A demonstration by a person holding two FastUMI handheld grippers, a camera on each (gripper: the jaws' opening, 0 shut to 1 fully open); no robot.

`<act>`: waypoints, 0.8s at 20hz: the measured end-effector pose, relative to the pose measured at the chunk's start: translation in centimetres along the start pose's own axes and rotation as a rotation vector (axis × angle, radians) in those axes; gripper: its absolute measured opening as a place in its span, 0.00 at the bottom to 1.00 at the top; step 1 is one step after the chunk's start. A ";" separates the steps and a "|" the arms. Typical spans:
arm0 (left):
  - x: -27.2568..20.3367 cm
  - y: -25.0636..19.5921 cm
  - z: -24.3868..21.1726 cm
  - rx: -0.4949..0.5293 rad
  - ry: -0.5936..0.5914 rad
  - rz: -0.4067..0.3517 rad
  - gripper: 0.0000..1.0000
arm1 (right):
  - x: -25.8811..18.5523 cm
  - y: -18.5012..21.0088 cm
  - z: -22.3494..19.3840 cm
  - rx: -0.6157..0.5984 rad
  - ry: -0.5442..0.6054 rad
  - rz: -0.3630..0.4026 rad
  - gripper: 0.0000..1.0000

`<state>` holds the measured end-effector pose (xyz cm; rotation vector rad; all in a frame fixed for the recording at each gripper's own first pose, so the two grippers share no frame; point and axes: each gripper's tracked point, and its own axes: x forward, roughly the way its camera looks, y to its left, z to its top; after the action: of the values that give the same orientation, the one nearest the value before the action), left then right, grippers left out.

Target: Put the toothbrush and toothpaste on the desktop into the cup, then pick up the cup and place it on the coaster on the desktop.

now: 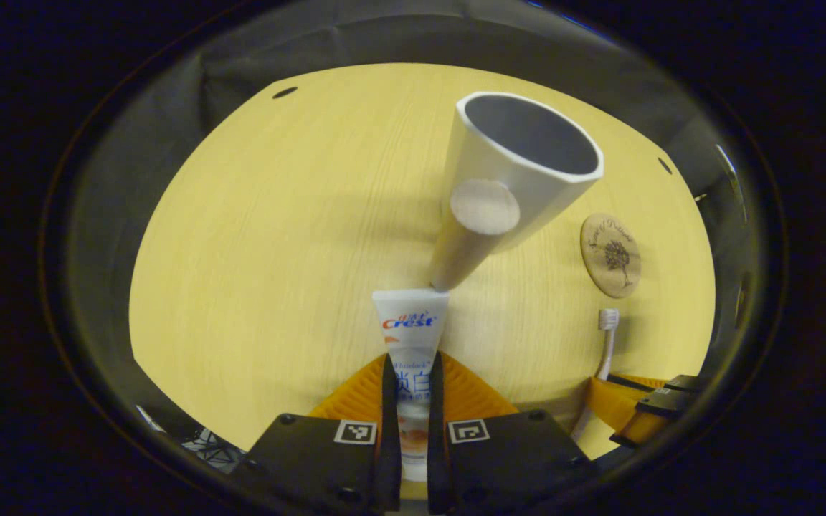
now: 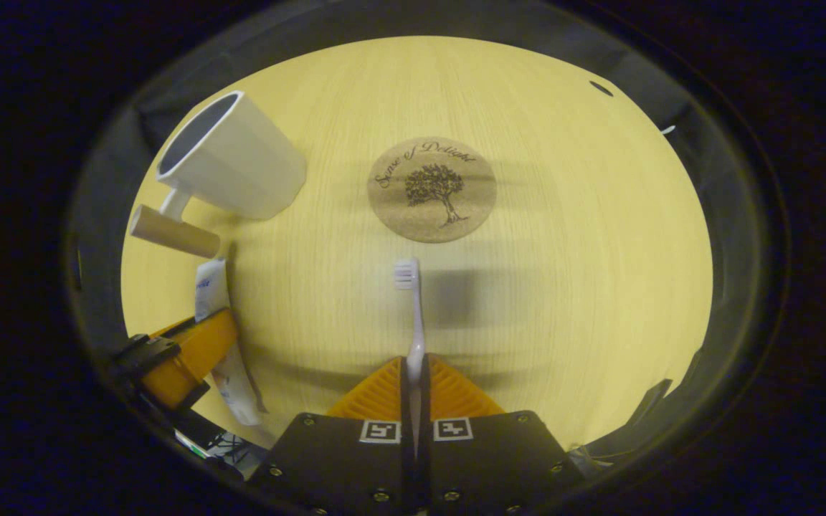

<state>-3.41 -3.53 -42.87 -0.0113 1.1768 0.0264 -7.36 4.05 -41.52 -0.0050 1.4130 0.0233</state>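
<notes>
My left gripper (image 1: 411,367) is shut on a white toothpaste tube (image 1: 411,322), whose flat end points toward the white cup (image 1: 520,161). The cup stands on the wooden desktop (image 1: 277,236) just beyond the tube, with its wooden handle (image 1: 485,206) facing me and its inside empty. My right gripper (image 2: 416,369) is shut on the handle of a white toothbrush (image 2: 413,301), bristles forward, short of the round cork coaster (image 2: 431,188). In the right gripper view the cup (image 2: 234,161) is at the far left, with the toothpaste (image 2: 221,337) and left gripper (image 2: 183,355) below it.
The coaster (image 1: 610,254) lies to the right of the cup, with the toothbrush head (image 1: 607,319) and the right gripper (image 1: 642,408) nearer than it. Small dark holes (image 1: 285,92) mark the desktop's far edge. Dark cloth walls surround the table.
</notes>
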 end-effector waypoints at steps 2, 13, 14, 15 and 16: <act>0.1 0.1 -0.1 -0.005 0.002 -0.019 0.10 | 0.0 -0.1 0.1 0.012 -0.004 0.006 0.02; -4.7 1.7 -0.6 -0.086 -0.017 -0.058 0.10 | 0.0 -0.1 0.2 -0.006 -0.021 0.021 0.02; -5.3 1.7 -0.6 -0.095 -0.026 -0.062 0.09 | 0.0 -0.1 0.1 -0.006 -0.023 0.023 0.02; -6.1 1.9 -0.4 -0.106 -0.036 -0.065 0.09 | 0.1 -0.2 0.2 -0.006 -0.026 0.025 0.02; -6.9 1.8 -0.2 -0.115 -0.048 -0.070 0.10 | 0.0 -0.1 0.1 -0.005 -0.029 0.028 0.02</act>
<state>-6.24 -1.80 -36.58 -0.1521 1.1252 0.0326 -7.23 3.90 -41.55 0.0105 1.3844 0.0500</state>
